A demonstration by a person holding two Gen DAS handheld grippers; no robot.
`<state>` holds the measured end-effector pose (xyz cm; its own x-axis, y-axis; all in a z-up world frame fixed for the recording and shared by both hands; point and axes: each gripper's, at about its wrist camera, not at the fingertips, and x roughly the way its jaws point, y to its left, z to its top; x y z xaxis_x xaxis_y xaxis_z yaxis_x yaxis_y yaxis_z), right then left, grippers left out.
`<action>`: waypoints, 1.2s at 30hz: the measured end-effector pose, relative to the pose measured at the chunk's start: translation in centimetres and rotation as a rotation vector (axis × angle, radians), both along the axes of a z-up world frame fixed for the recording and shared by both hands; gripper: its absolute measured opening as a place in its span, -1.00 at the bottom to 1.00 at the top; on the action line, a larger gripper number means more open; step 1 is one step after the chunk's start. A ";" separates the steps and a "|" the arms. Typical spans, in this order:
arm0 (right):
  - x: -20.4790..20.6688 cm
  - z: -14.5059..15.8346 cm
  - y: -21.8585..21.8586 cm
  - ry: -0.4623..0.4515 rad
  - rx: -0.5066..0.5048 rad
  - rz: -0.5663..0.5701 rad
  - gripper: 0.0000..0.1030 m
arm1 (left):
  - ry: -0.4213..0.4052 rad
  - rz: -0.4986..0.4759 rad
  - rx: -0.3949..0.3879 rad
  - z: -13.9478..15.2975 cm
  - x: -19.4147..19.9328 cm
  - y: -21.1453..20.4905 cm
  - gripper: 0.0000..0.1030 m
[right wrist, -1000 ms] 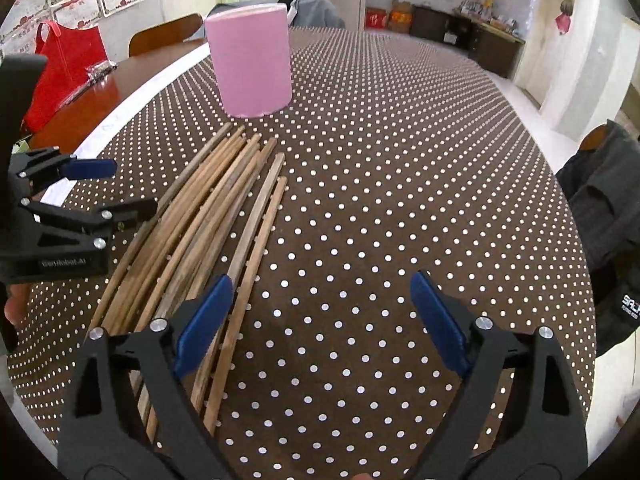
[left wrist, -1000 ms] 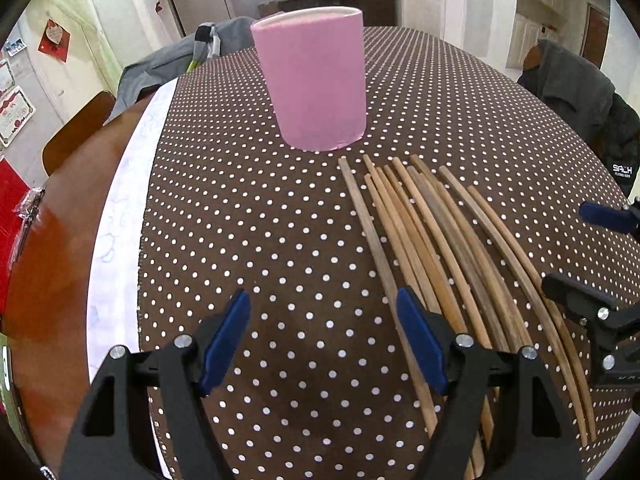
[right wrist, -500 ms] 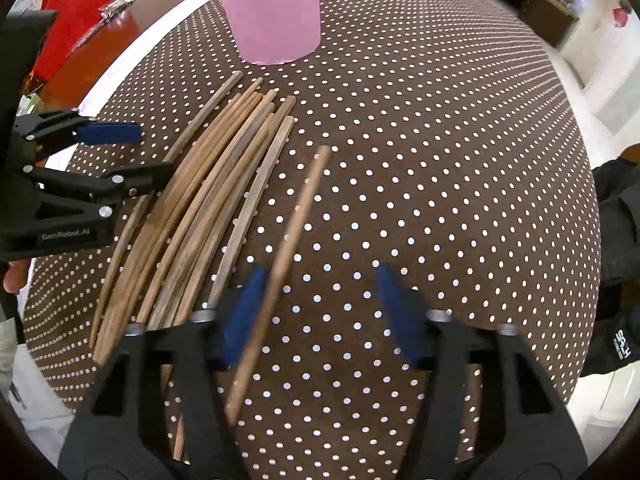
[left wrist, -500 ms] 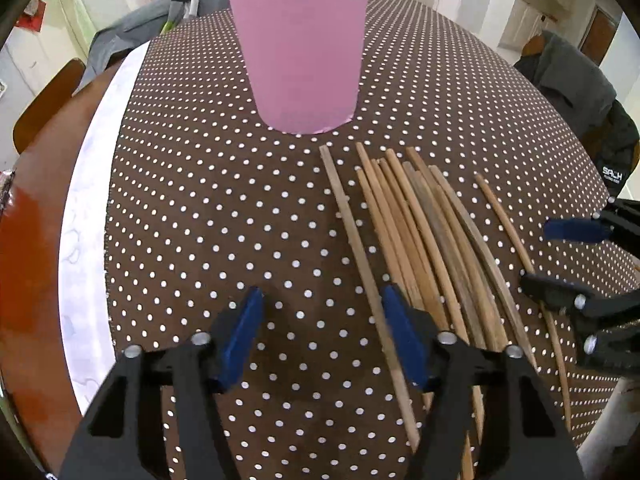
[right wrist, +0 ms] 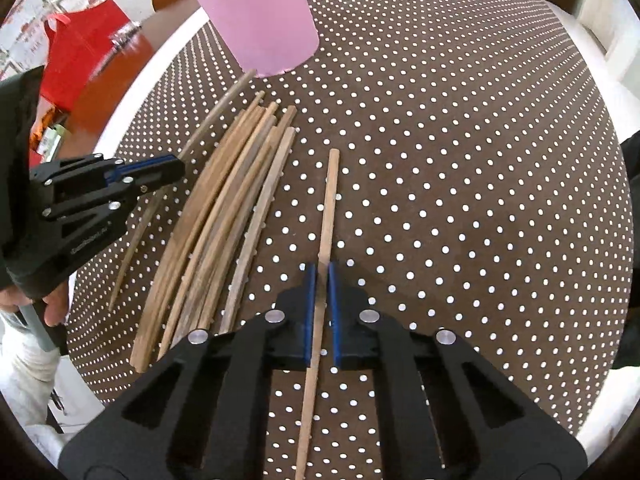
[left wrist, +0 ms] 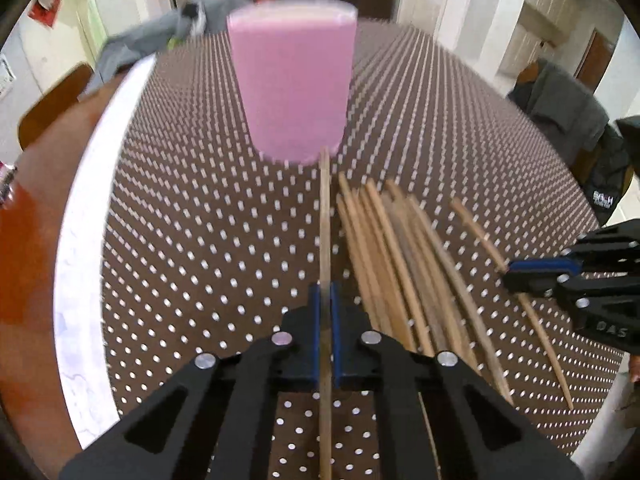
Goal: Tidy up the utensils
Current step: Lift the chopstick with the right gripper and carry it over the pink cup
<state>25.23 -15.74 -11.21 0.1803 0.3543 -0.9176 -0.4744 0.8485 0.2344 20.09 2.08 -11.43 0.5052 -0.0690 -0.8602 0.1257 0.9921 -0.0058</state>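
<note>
1. The left gripper (left wrist: 325,296) has its blue pads pressed onto a single wooden chopstick (left wrist: 325,216), which runs straight out ahead between the fingers.
2. That chopstick's far tip reaches the base of the pink cup (left wrist: 294,84), which stands upright directly ahead of the left fingers on the brown dotted tablecloth (left wrist: 192,240).
3. Just to the right of the left fingers lies the loose bundle of chopsticks (left wrist: 400,260), flat on the cloth and fanned side by side.
4. The right gripper (right wrist: 320,276) pinches a chopstick of its own (right wrist: 329,204), its pads closed on the shaft; the stick points forward from the fingers and its tail passes back under the gripper body.
5. From the right wrist view, the bundle lies just left of the right fingers, and the pink cup stands ahead and to the left, beyond the bundle's far ends.
6. In that same view the left gripper shows at the far left, its closed pads clamped on its chopstick beside the bundle.
7. A red bag (right wrist: 80,48) sits well to the left, off the cloth.
</note>
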 end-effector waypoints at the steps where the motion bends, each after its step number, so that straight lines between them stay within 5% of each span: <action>1: -0.1 0.0 -0.3 -0.011 0.014 -0.004 -0.88 | -0.046 -0.001 0.006 0.7 -0.3 -0.2 -0.89; 5: -0.9 1.8 -1.3 -0.086 0.078 -0.017 -0.88 | -0.232 -0.032 -0.014 3.6 -1.8 -1.2 -0.90; 12: -1.0 6.5 -2.7 -0.257 0.178 -0.028 -0.88 | -0.524 -0.053 0.074 7.0 -4.4 -3.3 -0.89; 18: 0.2 10.8 -3.9 -0.345 0.284 -0.057 -0.88 | -0.663 -0.073 0.073 9.0 -5.7 -3.1 -0.89; 36: 2.6 20.2 0.6 -0.631 0.473 -0.099 -0.88 | -0.944 0.028 -0.300 15.2 -0.5 3.7 -0.89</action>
